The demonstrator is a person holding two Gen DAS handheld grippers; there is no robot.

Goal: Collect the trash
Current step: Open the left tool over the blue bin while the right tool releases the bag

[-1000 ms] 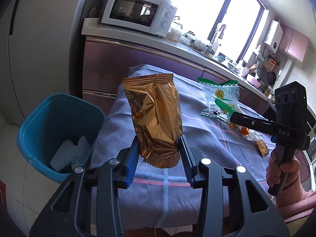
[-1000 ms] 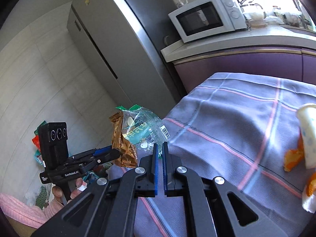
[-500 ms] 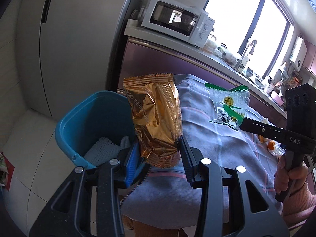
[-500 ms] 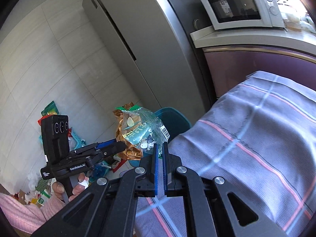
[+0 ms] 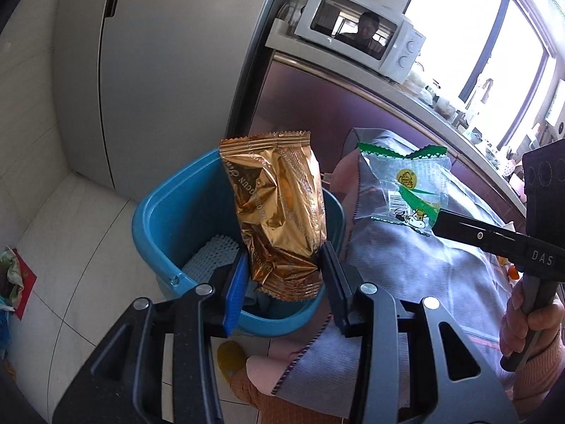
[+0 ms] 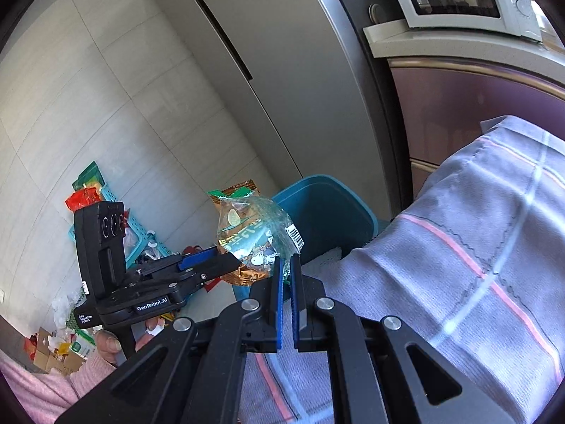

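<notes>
Two wrappers are held upright, long axes vertical: the left gripper (image 5: 284, 275) clamps a crinkled gold foil bag (image 5: 279, 212) mid-frame above the blue plastic bin (image 5: 159, 212); the right gripper (image 6: 286, 275) pinches a clear, green-edged wrapper (image 6: 254, 233) at center.

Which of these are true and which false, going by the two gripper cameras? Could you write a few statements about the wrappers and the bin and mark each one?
1. The left gripper holds a gold foil wrapper in its jaws. True.
2. The right gripper is empty. False: its jaws pinch a clear wrapper with green edges.
3. The gold foil wrapper hangs in front of the blue bin. True.
4. The blue bin holds nothing. False: a white foam net lies inside.
5. A microwave stands on the counter. True.
</notes>
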